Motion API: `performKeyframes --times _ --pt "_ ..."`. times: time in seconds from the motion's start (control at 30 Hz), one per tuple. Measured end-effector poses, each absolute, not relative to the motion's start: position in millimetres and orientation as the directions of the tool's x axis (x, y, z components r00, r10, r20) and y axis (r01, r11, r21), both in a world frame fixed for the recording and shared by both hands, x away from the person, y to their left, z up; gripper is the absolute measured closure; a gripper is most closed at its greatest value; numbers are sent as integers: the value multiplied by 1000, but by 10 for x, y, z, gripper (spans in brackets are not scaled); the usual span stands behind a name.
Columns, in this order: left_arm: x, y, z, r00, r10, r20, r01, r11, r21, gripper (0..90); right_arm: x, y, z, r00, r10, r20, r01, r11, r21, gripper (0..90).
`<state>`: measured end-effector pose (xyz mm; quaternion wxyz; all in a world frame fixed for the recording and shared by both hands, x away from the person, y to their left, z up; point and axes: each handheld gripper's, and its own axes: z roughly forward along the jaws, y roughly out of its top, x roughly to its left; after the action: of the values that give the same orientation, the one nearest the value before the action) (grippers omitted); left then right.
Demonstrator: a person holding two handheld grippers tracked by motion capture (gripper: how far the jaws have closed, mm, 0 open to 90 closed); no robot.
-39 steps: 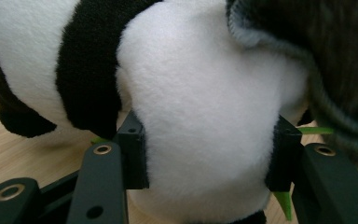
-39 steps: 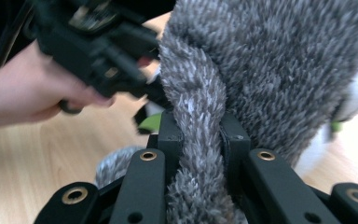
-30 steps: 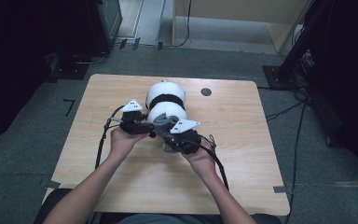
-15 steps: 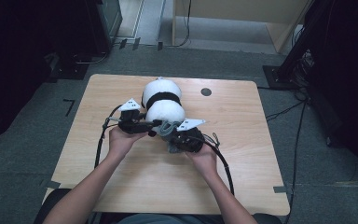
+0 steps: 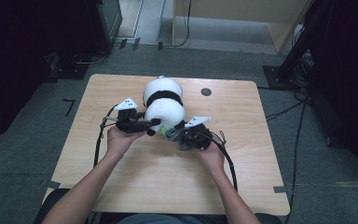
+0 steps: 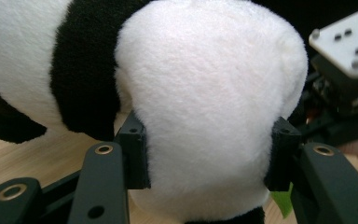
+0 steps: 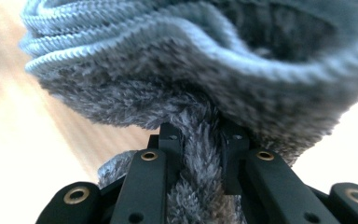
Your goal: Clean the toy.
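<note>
A black and white panda plush [image 5: 163, 99] lies on the wooden table [image 5: 242, 154]. My left gripper [image 5: 154, 122] comes in from the left and is shut on its near white end. In the left gripper view both pads [image 6: 135, 154] press into the white fur of the panda [image 6: 205, 107]. My right gripper [image 5: 181, 134] sits just right of the panda's near end, shut on a grey knitted piece with a fuzzy lining [image 5: 171, 134]. In the right gripper view that grey knit [image 7: 191, 60] bunches above my right gripper [image 7: 203, 140], with a fuzzy fold pinched between the jaws.
A small green bit [image 5: 160, 132] shows at the panda's near end, between the two grippers. A dark round spot [image 5: 206, 92] lies on the table at the back right. Cables trail from both grippers across the tabletop. Dark equipment stands around the table.
My right gripper has shifted a little to the right and lower with the grey knit in it. The left gripper and the panda have stayed about where they were.
</note>
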<state>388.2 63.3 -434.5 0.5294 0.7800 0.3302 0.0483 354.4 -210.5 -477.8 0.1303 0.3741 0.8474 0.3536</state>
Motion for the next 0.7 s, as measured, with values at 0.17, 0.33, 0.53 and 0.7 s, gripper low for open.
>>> performKeyframes --times 0.17,0.33,0.53,0.7 --pt "3885 621 -4375 783 565 -261 464 -250 850 475 3598 -2387 -4712 -615 784 87 582 377 721 768" --pt "3892 615 -4440 785 563 -261 466 -258 846 471 3593 -2586 -4578 -567 816 113 577 295 762 768" --pt "3856 537 -4533 786 573 -231 466 -305 831 469 3525 -2734 -4254 -561 809 178 532 187 826 770" --pt "3792 430 -4539 801 559 -215 444 -312 840 469 3432 -2611 -4038 -623 751 217 491 160 856 770"
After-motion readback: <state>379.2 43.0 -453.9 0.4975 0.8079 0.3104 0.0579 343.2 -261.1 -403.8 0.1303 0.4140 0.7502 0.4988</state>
